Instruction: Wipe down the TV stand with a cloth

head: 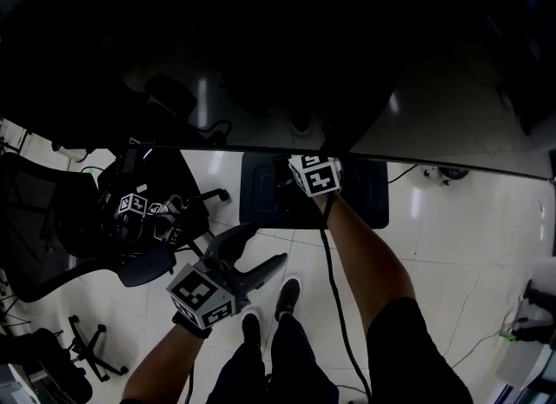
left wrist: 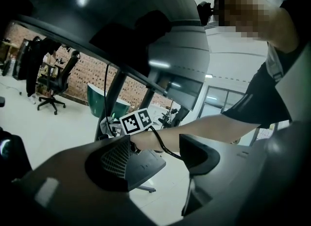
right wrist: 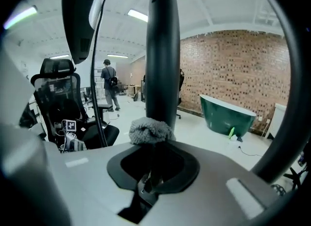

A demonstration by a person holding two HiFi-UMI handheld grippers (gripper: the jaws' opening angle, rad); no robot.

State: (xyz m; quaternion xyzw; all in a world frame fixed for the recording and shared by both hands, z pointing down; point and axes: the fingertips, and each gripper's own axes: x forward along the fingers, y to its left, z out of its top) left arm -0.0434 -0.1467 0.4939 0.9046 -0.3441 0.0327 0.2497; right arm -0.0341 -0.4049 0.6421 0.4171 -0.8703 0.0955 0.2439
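We've got the right gripper (right wrist: 151,145) dead centre in its own view, jaws pinched on a fluffy grey cloth (right wrist: 150,130). The wad sits right in front of the black column of the TV stand (right wrist: 163,50), though we can't tell whether it touches. In the left gripper view, the left gripper (left wrist: 158,158) fills the lower frame, jaws spread and holding nothing.

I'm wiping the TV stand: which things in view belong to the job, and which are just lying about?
Job:
- grey cloth, clamped in the right gripper
- TV stand pole
- left gripper, open and empty

Lying about:
- office chair
- green tub
- person in the background
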